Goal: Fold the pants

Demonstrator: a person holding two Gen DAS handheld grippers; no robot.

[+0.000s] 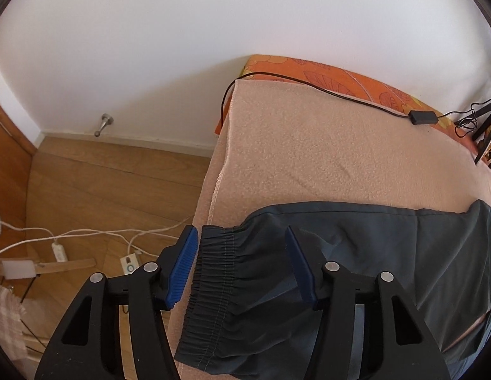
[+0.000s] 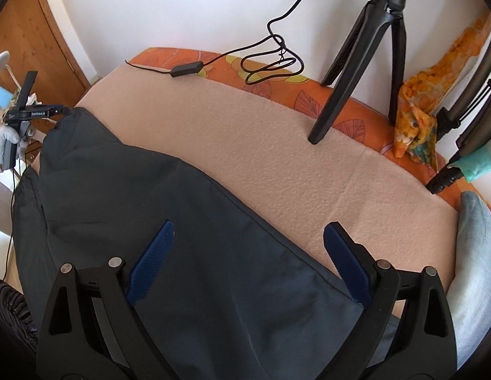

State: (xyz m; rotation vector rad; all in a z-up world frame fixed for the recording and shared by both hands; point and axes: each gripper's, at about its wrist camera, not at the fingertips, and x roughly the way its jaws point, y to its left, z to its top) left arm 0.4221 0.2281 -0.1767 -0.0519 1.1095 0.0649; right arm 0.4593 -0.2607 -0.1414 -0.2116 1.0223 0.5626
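Note:
Dark grey pants (image 1: 356, 262) lie flat on a beige blanket (image 1: 308, 145) on the bed. Their elastic waistband (image 1: 210, 285) sits at the bed's left edge. My left gripper (image 1: 242, 266) is open, its blue pads straddling the waistband end, just above the cloth. In the right wrist view the pants (image 2: 188, 221) stretch away to the far left. My right gripper (image 2: 248, 259) is open wide over the near end of the pants, holding nothing. The left gripper (image 2: 33, 110) shows at the far left end of the pants.
A black cable with an adapter box (image 2: 185, 69) lies at the back of the bed on an orange sheet (image 1: 324, 74). A black tripod (image 2: 369, 47) stands on the bed at the right. A grey pillow (image 2: 473, 253) lies at the right. Power strips and white cables (image 1: 93, 243) lie on the wooden floor.

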